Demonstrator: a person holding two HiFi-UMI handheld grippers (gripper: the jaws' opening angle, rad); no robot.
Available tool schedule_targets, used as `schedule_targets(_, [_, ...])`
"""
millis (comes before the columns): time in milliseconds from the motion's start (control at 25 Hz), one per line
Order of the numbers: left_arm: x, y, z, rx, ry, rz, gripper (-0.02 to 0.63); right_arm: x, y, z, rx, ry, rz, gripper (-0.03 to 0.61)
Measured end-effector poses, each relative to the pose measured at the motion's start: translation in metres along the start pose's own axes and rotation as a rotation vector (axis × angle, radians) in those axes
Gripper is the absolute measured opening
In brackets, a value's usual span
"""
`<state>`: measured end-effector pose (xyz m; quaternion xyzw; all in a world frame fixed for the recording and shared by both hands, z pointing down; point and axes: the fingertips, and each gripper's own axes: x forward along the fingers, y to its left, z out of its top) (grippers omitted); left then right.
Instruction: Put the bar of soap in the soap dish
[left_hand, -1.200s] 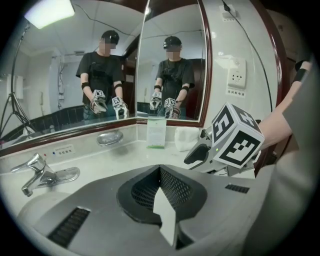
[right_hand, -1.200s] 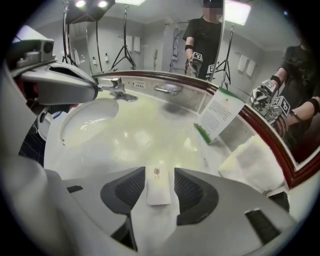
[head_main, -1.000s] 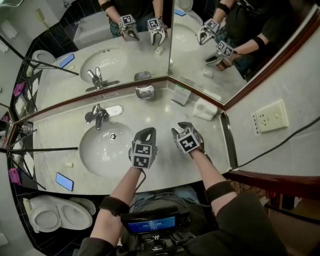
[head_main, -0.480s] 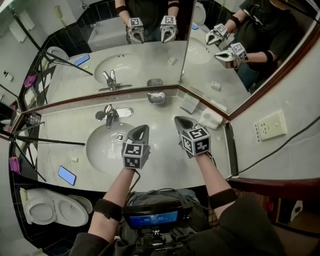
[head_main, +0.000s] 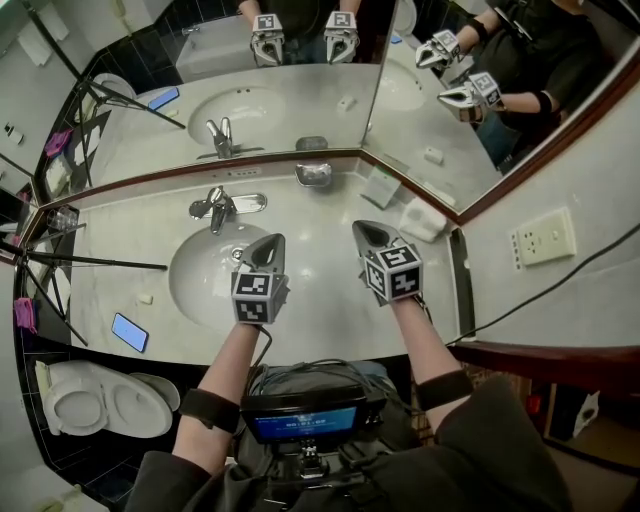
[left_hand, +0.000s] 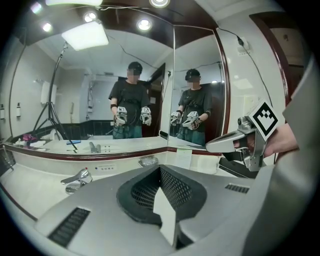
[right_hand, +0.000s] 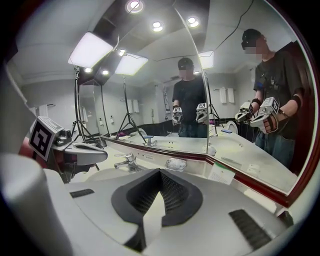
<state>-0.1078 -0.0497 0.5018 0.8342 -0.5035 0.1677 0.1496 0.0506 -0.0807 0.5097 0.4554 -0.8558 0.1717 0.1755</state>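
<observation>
The silver soap dish (head_main: 314, 174) stands empty at the back of the counter by the mirror corner; it also shows in the left gripper view (left_hand: 148, 161) and the right gripper view (right_hand: 176, 164). A small white bar, likely the soap, shows only as a reflection (head_main: 345, 103) in the mirror. Its place on the counter is hidden under my right gripper (head_main: 365, 232). That gripper is shut with nothing in it and hangs above the counter right of the basin. My left gripper (head_main: 274, 241) is shut and empty too, over the basin's right rim.
The basin (head_main: 200, 275) and the tap (head_main: 215, 208) lie to the left. A folded white cloth (head_main: 422, 218) and a card (head_main: 380, 187) sit at the back right. A phone (head_main: 130, 331) and a small pale piece (head_main: 145, 298) lie on the counter's left front.
Both grippers have risen off the counter. The right gripper's jaws, open a second ago, have shut on nothing. The left gripper stayed shut.
</observation>
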Motion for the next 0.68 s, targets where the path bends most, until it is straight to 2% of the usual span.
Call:
schedule_targets(240, [-0.004, -0.003, -0.003, -0.002, 0.002, -0.002, 0.002, -0.003, 0.003, -0.005, -0.041, 0.02, -0.005, 0.014])
schedule_targets(680, [-0.007, -0.007, -0.009, -0.003, 0.006, -0.004, 0.002, -0.013, -0.002, -0.02, -0.031, 0.044, -0.019, 0.014])
